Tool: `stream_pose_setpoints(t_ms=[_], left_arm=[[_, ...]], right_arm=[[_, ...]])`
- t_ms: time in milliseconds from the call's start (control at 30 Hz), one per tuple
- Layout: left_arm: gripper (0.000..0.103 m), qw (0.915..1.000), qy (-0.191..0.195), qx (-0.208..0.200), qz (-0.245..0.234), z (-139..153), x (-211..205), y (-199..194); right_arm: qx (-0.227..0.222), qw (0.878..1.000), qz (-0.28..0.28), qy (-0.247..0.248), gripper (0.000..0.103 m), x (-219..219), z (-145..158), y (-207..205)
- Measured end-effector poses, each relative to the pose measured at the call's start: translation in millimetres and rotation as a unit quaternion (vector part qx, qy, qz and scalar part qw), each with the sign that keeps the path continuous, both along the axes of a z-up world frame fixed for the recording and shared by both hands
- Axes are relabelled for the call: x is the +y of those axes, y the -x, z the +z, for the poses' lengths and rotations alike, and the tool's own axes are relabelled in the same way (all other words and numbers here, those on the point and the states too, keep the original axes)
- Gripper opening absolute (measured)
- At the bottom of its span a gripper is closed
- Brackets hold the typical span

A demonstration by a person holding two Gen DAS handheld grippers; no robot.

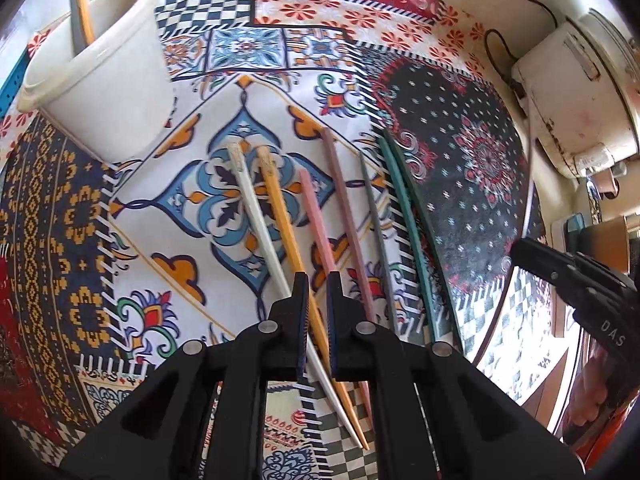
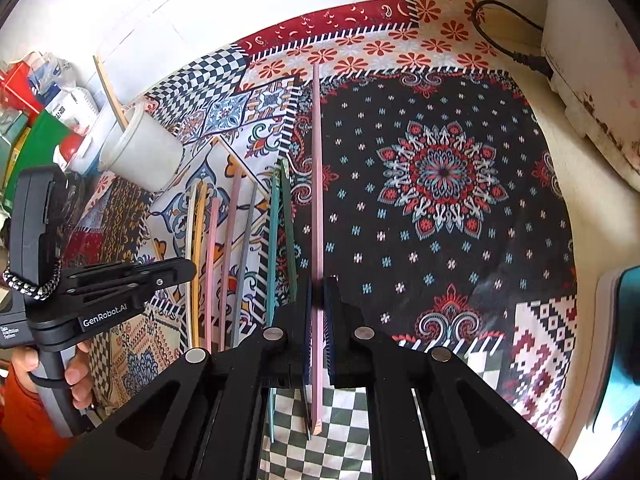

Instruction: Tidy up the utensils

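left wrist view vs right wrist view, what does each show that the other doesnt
Only the left wrist view: the left tongs closed on a pink chopstick.

Only the right wrist view: the right tongs shut on a long pink chopstick, and a red container far left.

Both: the patterned tablecloth, the white cup and the row of coloured chopsticks.

Both grippers are matte black plastic, chunky linkage arms with triangular cutouts and round silver pivot pins. The left gripper (image 1: 318,280) has dark blue ribbed pads, and so does the right gripper (image 2: 318,286). The left unit carries white "GenRobot.AI" lettering, a "Data Acquisition System" label, a grey handle and a black-and-white braided cord. The hand (image 2: 78,368) wrapped round it comes out of an orange-red sleeve (image 2: 20,420).
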State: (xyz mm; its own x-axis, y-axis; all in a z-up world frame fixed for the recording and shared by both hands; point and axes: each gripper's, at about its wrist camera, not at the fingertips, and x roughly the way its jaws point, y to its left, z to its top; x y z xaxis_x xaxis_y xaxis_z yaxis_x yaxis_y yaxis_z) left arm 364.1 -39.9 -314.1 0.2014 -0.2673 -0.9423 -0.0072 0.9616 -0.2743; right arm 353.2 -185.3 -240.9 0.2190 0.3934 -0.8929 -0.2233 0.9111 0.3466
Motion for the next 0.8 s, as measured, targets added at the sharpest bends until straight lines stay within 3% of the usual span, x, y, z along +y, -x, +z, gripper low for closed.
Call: stream_pose_setpoints(t_ms=[133,467,667,800], left_arm=[[0.005,0.9995,0.014,0.02,0.017,-9.6,6.7,-7.1],[0.005,0.9997,-0.023,0.004,0.011,-13.1,-0.5,-22.0],[0.008,0.9939,-0.085,0.014,-0.069,-12.9,-21.5,-28.4],[0.008,0.9886,-0.107,0.032,-0.101,-14.0,-30.0,-35.2]], right_arm=[[-0.008,1.0,0.005,-0.001,0.005,1.9,4.2,-10.6],[-0.013,0.999,0.029,-0.008,0.005,12.9,6.3,-25.3],[-0.015,0.999,0.034,-0.012,0.005,14.7,5.8,-31.9],[-0.022,0.999,0.03,-0.018,0.005,12.7,10.4,-33.5]])
